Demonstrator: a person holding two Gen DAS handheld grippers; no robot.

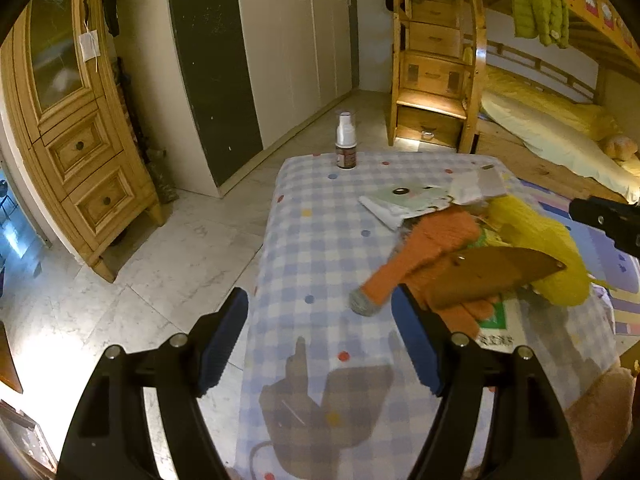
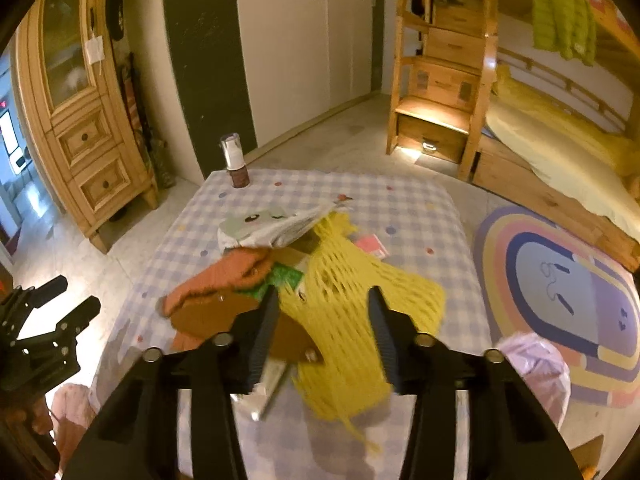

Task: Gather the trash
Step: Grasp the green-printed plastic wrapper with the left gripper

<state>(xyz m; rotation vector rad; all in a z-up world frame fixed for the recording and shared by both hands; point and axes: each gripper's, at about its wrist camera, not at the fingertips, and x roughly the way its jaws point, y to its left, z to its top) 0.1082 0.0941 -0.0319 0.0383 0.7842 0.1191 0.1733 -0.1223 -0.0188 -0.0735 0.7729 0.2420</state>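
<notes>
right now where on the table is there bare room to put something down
Free: the checked cloth between the spray bottle and the left gripper, and the far right corner behind the yellow net. Crowded: the middle, where net, orange sock and papers pile up.

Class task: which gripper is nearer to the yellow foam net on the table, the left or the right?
Right. The right gripper hangs open directly over the yellow foam net, while the left gripper sits open off to its left, beyond the orange cloth.
</notes>
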